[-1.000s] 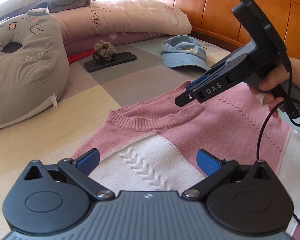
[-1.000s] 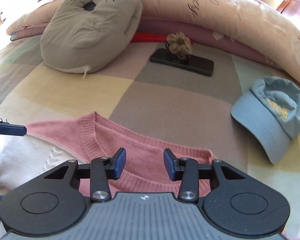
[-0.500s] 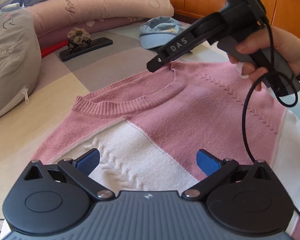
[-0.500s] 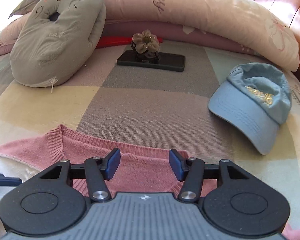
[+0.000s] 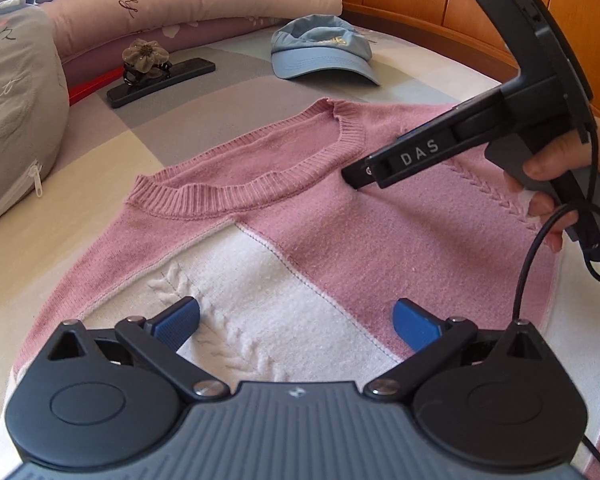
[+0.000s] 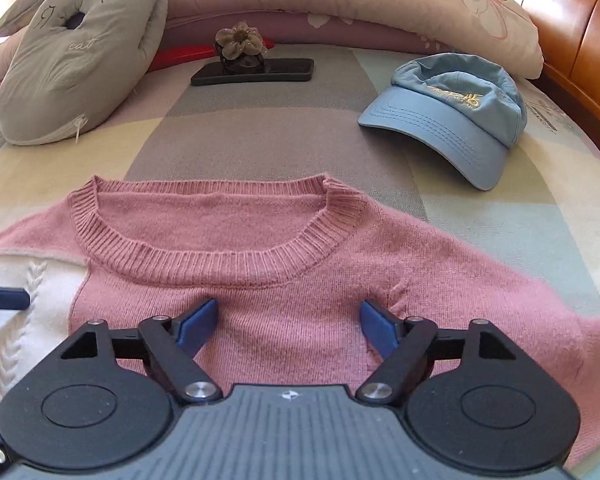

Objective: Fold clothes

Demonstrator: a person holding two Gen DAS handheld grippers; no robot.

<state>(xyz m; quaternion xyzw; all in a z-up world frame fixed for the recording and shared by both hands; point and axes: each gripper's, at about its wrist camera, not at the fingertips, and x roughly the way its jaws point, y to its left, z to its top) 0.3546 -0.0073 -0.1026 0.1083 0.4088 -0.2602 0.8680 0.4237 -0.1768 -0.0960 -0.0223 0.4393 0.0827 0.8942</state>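
A pink and white knitted sweater (image 5: 380, 236) (image 6: 284, 280) lies flat on the bed, its ribbed collar towards the pillows. My left gripper (image 5: 296, 320) hovers open over the white cable-knit part, nothing between its blue pads. My right gripper (image 6: 288, 318) is over the pink chest just below the collar; its jaws are opening wide and nothing is held between them. In the left wrist view the right gripper's black fingertip (image 5: 356, 176) points down at the pink knit beside the collar, held by a person's hand (image 5: 560, 168). The left gripper's fingertip (image 6: 4, 298) shows at the right wrist view's left edge.
A blue cap (image 6: 452, 112) (image 5: 324, 52) lies beyond the sweater to the right. A black phone (image 6: 252, 72) with a flower clip (image 6: 240, 42) rests by the pillows. A grey cat cushion (image 6: 72, 52) sits at the left. The wooden headboard (image 5: 440, 12) runs along the right.
The right gripper's jaws have spread much wider and it has come down over the chest below the collar. The left gripper has sunk slightly, staying open.
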